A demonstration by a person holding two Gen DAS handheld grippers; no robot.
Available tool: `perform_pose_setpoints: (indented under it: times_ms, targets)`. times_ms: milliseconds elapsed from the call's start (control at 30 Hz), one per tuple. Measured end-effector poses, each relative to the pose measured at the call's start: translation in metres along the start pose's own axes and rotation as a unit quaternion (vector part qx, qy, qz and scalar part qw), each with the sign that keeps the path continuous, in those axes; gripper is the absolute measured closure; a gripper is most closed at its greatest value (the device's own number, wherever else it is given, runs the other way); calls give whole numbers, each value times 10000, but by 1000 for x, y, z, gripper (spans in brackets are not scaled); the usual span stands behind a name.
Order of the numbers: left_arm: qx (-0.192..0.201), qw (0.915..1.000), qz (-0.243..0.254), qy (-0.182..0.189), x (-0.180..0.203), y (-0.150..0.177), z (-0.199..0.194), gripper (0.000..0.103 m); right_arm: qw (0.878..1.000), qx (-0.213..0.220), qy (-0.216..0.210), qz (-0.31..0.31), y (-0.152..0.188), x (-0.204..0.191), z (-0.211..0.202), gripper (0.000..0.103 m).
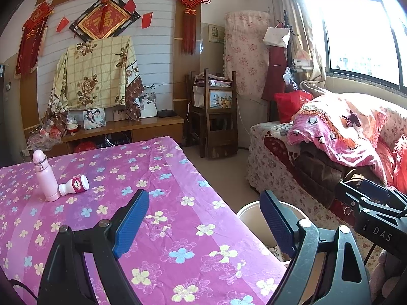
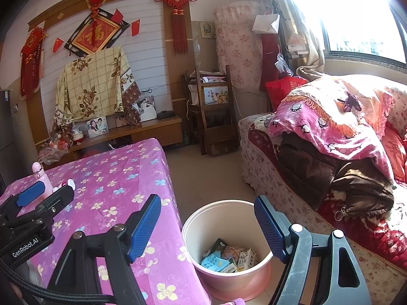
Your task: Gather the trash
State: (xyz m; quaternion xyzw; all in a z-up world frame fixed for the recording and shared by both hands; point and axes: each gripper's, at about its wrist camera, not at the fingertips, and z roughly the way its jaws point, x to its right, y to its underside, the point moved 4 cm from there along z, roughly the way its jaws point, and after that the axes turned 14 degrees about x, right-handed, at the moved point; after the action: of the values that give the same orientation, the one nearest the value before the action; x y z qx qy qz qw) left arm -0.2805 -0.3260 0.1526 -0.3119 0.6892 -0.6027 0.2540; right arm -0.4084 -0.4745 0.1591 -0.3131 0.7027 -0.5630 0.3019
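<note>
A small white bottle with a pink label (image 1: 74,184) lies on its side on the pink flowered tablecloth (image 1: 157,178), touching an upright pink flask (image 1: 45,178). My left gripper (image 1: 203,218) is open and empty above the table's near right part, well short of the bottle. My right gripper (image 2: 207,226) is open and empty above a pink trash bin (image 2: 226,274) on the floor beside the table. The bin holds several crumpled cartons and wrappers (image 2: 229,256). The left gripper also shows in the right wrist view (image 2: 45,193), hiding most of the bottle.
A sofa (image 2: 330,178) piled with blankets and a brown jacket stands right of the bin. A wooden TV cabinet (image 1: 132,127) with photo frames and wooden chairs (image 1: 216,117) stand at the far wall. The bin's rim (image 1: 248,212) shows past the table edge.
</note>
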Motion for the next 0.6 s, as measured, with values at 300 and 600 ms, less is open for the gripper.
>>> perform_pose_setpoints:
  times_ms: [300, 600]
  targets:
    - [-18, 10000, 8, 9, 2, 1, 1, 14, 10000, -29, 13, 5, 2, 1, 1, 24]
    - [-86, 10000, -1, 51, 0, 6, 4, 14, 10000, -72, 11, 12, 7, 1, 3, 24]
